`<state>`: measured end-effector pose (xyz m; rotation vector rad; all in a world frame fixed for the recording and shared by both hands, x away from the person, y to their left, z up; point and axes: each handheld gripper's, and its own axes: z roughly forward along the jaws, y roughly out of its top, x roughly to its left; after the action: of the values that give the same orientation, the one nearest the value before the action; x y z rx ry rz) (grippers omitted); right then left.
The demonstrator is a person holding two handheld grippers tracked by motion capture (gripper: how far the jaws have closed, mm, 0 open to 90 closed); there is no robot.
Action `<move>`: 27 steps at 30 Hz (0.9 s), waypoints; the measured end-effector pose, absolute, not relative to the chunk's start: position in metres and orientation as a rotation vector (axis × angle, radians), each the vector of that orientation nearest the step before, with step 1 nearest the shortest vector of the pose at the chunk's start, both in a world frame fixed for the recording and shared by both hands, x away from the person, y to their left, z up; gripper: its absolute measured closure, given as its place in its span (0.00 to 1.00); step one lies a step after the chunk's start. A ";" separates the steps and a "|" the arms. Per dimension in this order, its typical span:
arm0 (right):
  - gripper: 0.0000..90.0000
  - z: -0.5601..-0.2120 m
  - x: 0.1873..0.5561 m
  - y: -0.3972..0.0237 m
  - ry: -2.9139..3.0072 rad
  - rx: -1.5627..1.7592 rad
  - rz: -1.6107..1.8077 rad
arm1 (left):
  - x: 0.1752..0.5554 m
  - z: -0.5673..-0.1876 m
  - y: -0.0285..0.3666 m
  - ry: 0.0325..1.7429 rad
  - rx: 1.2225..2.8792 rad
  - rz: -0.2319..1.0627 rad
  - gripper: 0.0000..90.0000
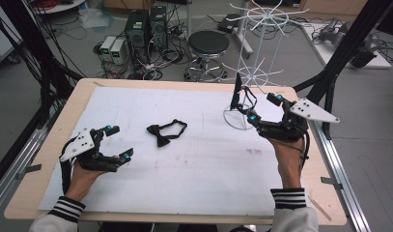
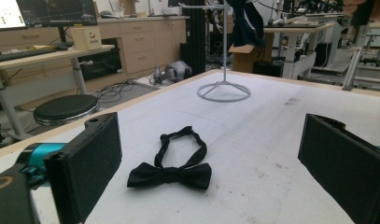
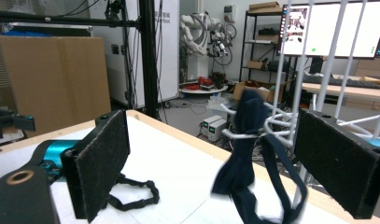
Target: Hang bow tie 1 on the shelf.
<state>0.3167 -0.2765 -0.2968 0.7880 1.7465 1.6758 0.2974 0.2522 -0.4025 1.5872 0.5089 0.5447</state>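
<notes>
Right tool (image 3: 215, 163) open — dark bow tie (image 3: 246, 140) hanging on rack (image 3: 318, 60) between its jaws.

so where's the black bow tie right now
In the high view the black bow tie lies flat on the white mat, left of centre, just right of the left hand-held gripper.

Stool (image 1: 208, 44): round black seat, on the floor beyond the table's far edge.
Computer towers (image 1: 147, 30): two dark cases side by side, left of the stool.
Small white boxes (image 1: 112, 50): a pair just left of the towers, amid tangled cables.
Monitors (image 3: 334, 28): lit screens on a desk behind the table.
Cardboard panel (image 3: 52, 77): upright, brown.
</notes>
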 end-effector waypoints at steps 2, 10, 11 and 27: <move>0.12 -0.303 0.312 -0.274 1.738 0.781 1.669 | 0.297 -0.402 0.252 0.514 1.578 0.543 0.07; 0.12 -0.326 0.300 -0.273 1.725 0.766 1.659 | 0.298 -0.402 0.255 0.519 1.560 0.548 0.07; 0.12 -0.329 0.298 -0.273 1.724 0.758 1.660 | 0.299 -0.402 0.256 0.513 1.563 0.549 0.07; 0.12 -0.372 0.275 -0.276 1.682 0.765 1.688 | 0.297 -0.401 0.254 0.514 1.578 0.549 0.07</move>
<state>0.2750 -0.2757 -0.3721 0.7652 1.6818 1.6877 0.2973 0.2542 -0.4011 1.5784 0.5143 0.5490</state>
